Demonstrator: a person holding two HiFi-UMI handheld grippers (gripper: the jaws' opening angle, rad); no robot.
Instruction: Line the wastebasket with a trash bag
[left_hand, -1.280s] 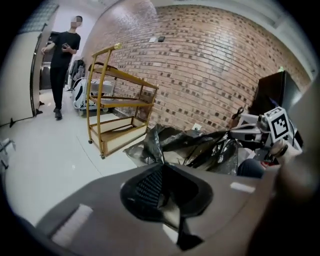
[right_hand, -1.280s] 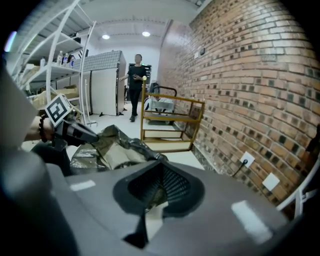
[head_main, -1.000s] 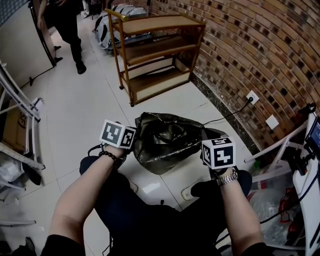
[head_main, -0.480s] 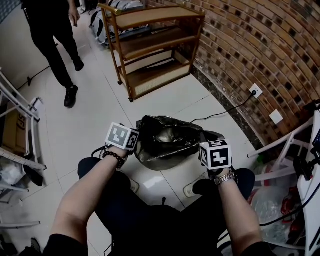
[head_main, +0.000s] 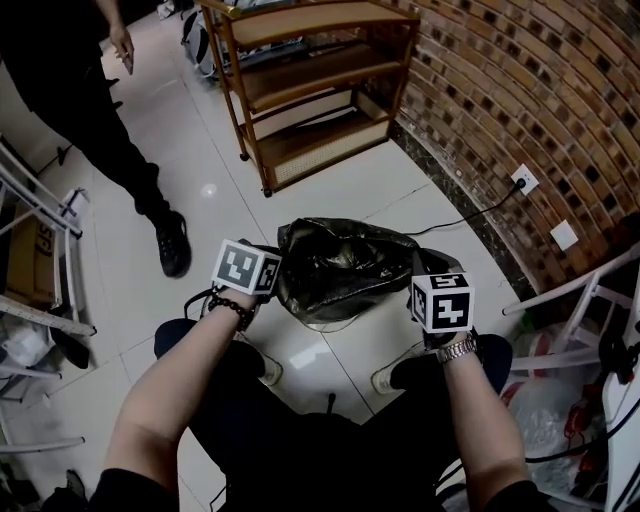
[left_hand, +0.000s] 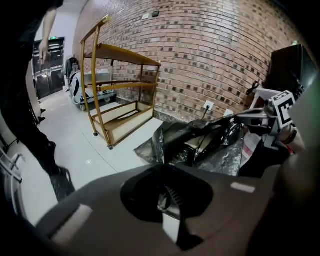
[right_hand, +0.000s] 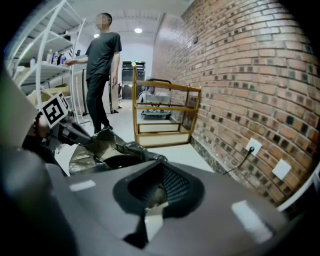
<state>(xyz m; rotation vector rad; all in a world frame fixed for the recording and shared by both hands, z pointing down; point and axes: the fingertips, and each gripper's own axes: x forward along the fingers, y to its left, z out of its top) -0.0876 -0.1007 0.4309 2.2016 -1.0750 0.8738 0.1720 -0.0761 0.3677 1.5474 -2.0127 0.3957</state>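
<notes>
Left gripper (head_main: 272, 280): jaws pressed together, pinching trash bag (head_main: 345, 265) edge. Right gripper (head_main: 420, 278): same, pinching opposite edge. Black bag hangs stretched between both claws, wooden shelf (head_main: 310, 90) beyond.

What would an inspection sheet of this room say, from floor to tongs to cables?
Surface: white tiled floor, glossy.
Job's things: black trash bag held spread between the tongs; basket beneath hidden.
Clutter: plastic bags at right.
Tongs: left tongs and right tongs both shut on the bag's edge.
Cables: black cable to wall socket.
Surroundings: brick wall, wooden shelf, a person standing.
</notes>
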